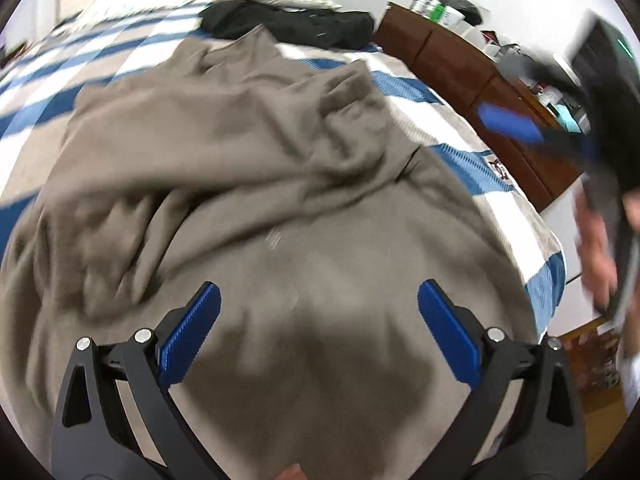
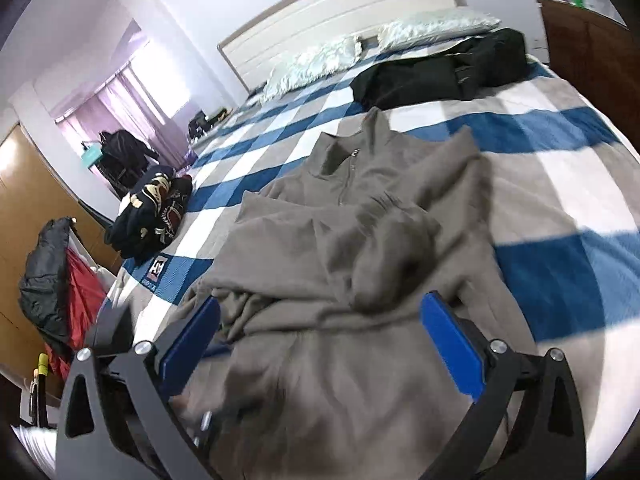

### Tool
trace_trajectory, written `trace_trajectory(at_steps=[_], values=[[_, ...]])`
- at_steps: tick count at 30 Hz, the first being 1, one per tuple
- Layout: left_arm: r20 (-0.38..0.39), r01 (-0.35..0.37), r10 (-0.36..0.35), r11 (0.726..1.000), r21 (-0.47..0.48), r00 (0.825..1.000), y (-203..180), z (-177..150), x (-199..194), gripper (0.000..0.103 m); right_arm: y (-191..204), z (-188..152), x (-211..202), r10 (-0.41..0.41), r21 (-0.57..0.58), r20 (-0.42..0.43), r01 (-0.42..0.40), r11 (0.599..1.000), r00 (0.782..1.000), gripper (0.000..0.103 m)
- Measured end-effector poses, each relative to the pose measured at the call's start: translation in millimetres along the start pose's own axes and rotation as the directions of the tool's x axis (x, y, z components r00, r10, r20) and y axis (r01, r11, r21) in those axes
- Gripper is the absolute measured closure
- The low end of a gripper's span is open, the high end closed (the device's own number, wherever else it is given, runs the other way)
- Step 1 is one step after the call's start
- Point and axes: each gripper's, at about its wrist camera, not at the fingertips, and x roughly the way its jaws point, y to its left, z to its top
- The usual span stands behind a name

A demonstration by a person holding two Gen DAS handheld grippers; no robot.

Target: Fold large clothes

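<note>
Large grey-brown fleece pullover (image 2: 360, 240) with a short zip at the collar, spread on the bed, in the middle of both views. Collar toward the headboard, hem toward the cameras. One sleeve (image 2: 384, 240) thrown across the chest in a thick crumpled roll; many folds on the left half in the left wrist view, smoother cloth on the lower part (image 1: 320, 300). Under it, a checked bedcover (image 2: 540, 128) in blue, white and beige squares.

Left gripper (image 1: 320, 320) above the lower part of the pullover, blue ribbed pads wide apart, nothing between them, no cloth pinched; released. Right gripper (image 2: 320, 328) also above the pullover, near its lower left edge, blue pads spread wide with only cloth lying below them, not clamped; released as well. Same right gripper visible, blurred, at the right edge of the left wrist view (image 1: 516, 124), with a hand (image 1: 600, 248) around its black handle.

Farther up the bed, a black garment (image 2: 440, 68) in a loose heap, just beyond the pullover's collar. Behind it, two pale shiny pillows (image 2: 436, 24) against a white panelled headboard (image 2: 340, 4). At the left edge of the bed, a dark folded garment with cream and red pattern (image 2: 152, 212). Beside the bed on the right, a brown wooden cabinet (image 1: 480, 80) with small containers on top, too blurred to name. On the left side of the room, a red and black bundle (image 2: 60, 288) before a wooden wardrobe, and a window with purple curtain (image 2: 132, 92).
</note>
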Motion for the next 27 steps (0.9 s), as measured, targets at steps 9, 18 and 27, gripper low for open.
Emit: trace_trajectory(at_steps=[9,18,27], values=[[-0.048,-0.032,0.027,0.994,-0.104,0.998,40,-46,16,0.007,22,40,121,-0.498,-0.257,-0.156,0.451,0.855,0.853,0.005],[-0.037,-0.054,0.051,0.995,-0.085,0.998,37,-49,24,0.007,-20,33,169,-0.592,-0.265,-0.328,0.53,0.806,0.736,0.06],[-0.021,-0.039,0.037,0.995,-0.088,0.999,40,-50,25,0.007,-51,55,96,-0.299,0.091,-0.208,0.323,0.942,0.931,0.074]])
